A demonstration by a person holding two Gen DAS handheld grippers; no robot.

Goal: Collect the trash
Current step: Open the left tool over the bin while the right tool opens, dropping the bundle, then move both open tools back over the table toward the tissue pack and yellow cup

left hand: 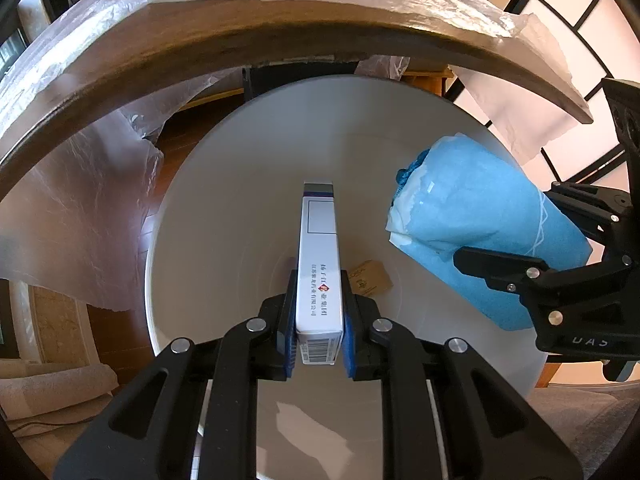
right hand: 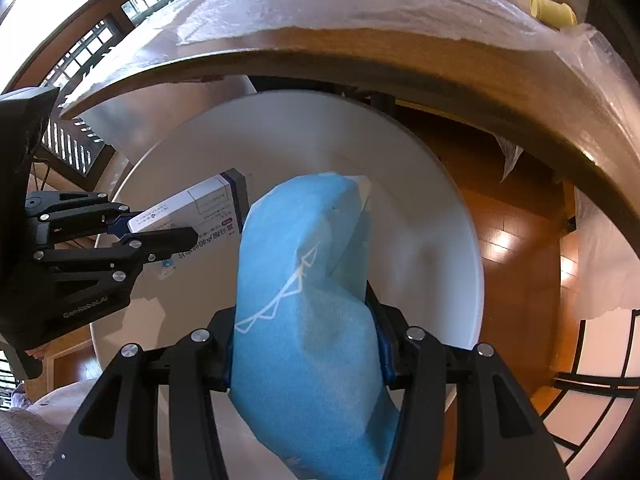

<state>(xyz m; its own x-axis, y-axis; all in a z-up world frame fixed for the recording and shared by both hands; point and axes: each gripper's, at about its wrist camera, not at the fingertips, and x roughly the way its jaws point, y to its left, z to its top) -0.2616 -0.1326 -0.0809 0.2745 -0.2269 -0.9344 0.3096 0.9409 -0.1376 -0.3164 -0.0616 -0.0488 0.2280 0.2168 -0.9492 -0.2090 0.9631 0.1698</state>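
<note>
A: Left gripper (left hand: 319, 336) has its jaws clamped on the white carton (left hand: 320, 264), gripped at the barcode end so the long body sticks straight out ahead of the jaws, over the mouth of the white bin (left hand: 224, 184).

B: And the right one?

A: Right gripper (right hand: 306, 344) has its jaws clamped on the blue wrapper bundle (right hand: 304, 300). It's soft and bulges out past both jaws, with the far end hanging forward over the same bin (right hand: 440, 240). The hold sits low on the bundle, probably to keep it from unrolling.

B: Why both over the bin?

A: Looks like a staged double drop: both items sit inside the rim line, so parting the jaws should land them in.

B: Anything already in there?

A: A small brown tag (left hand: 370, 278) lies on the bin floor, just right of the left jaws.

B: Clearance?

A: The tabletop (left hand: 240, 36) edge, covered in plastic sheet (left hand: 80, 208), overhangs beyond the jaws. The two items are near each other, not touching.
</note>
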